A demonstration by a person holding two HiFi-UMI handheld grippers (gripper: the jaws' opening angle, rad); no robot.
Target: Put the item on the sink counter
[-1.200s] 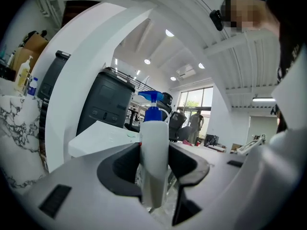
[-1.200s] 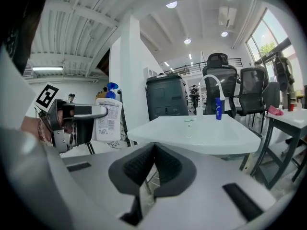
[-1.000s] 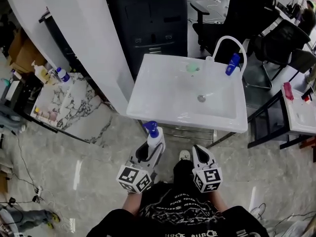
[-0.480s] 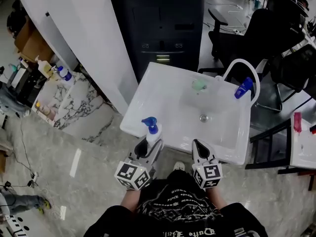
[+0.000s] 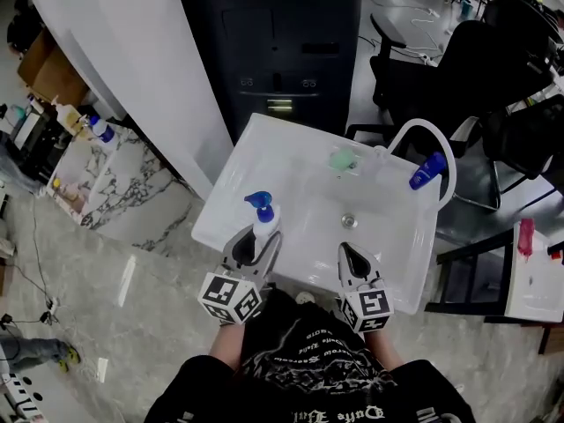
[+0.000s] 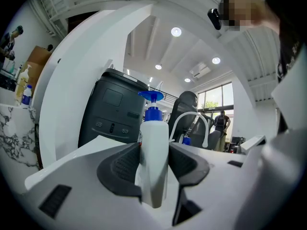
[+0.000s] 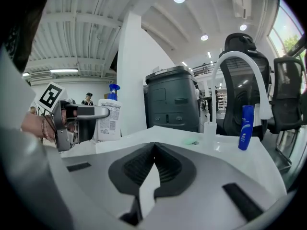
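left tongs [image 5: 254, 247], clamped on the upright pump bottle [image 5: 262, 220], and the closed, empty right tongs [image 5: 345, 254] beside them have come forward over the near rim of the sink counter [image 5: 291, 192], so a set-down spot just ahead looks within reach.

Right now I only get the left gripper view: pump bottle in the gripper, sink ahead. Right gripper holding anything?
Observer: No, the right gripper is shut with nothing in it.
Operator: Counter clutter I can't see?
Observer: A green item lies on the back rim, left of the faucet.
Operator: Bottle over the sink?
Observer: Head view shows the pump bottle above the sink's front left corner.
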